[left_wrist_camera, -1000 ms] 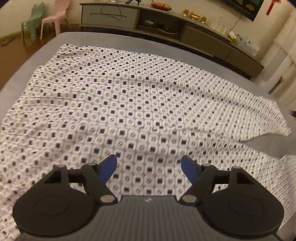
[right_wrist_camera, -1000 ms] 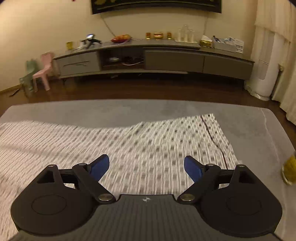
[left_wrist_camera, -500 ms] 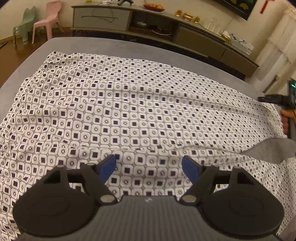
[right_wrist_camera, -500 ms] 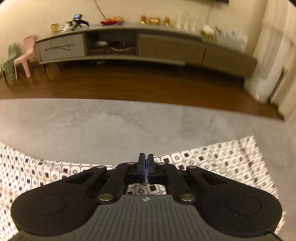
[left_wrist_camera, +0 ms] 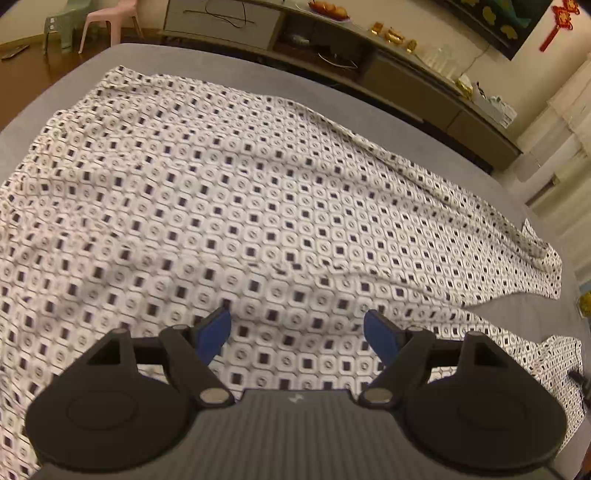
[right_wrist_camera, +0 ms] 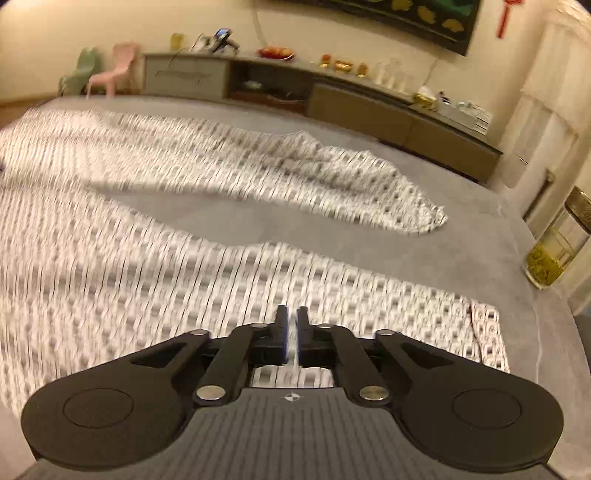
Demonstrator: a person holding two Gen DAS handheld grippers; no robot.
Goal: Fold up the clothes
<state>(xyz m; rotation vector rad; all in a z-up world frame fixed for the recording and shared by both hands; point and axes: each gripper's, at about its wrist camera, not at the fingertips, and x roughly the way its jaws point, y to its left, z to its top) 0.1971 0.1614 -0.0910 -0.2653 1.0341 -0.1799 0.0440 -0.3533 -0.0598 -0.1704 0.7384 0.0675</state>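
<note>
From the left wrist view, at ten o'clock a green chair (left_wrist_camera: 59, 26) and a pink chair (left_wrist_camera: 110, 22) stand on the wood floor (left_wrist_camera: 22, 59) beyond the grey counter (left_wrist_camera: 258, 88). The patterned cloth (left_wrist_camera: 240, 206), white with small dark squares, lies spread over most of the counter, reaching from nine o'clock across to three o'clock, where one leg ends in a narrow hem. At twelve o'clock a long sideboard (left_wrist_camera: 406, 77) runs along the wall. The left tool (left_wrist_camera: 297, 332) hangs over the cloth at six o'clock with its blue pads (left_wrist_camera: 214, 332) wide apart and nothing between them.

From the right wrist view, heavily blurred, the cloth (right_wrist_camera: 147, 258) fills the left and middle, splitting into two legs with a bare grey wedge of counter (right_wrist_camera: 229, 218) between them around eleven o'clock. The right tool (right_wrist_camera: 291, 334) sits at six o'clock above the nearer leg, its pads only a narrow slit apart and parting; whether any fabric lies in the slit I cannot tell through the blur. At three o'clock a glass jar (right_wrist_camera: 554, 251) with yellow-green contents stands at the counter's edge, well apart from the cloth.
</note>
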